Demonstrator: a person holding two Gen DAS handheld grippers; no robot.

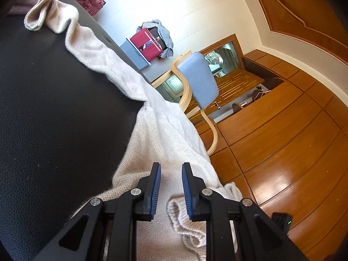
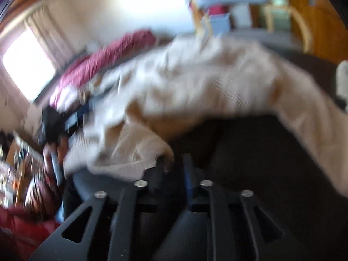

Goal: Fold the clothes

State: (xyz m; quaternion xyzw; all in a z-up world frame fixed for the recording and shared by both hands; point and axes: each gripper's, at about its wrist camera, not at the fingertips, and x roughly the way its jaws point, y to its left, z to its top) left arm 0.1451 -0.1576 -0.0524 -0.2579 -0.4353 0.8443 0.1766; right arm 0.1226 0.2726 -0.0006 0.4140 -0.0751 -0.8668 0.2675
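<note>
Lying unfolded on a black leather surface (image 1: 54,108), a cream knit sweater (image 1: 165,130) has one sleeve stretched out and an edge hanging over the side. The left gripper (image 1: 171,169) hovers over it with jaws apart, pinching nothing. The right gripper (image 2: 174,163) is blurred — grip unclear. Folding is barely begun.

Premises are a lived-in home room: polished wooden floor (image 1: 282,152), built-in wooden cabinets (image 1: 282,82), a bentwood chair (image 1: 198,80) at far right, and a curtained window (image 2: 28,69) at left.
</note>
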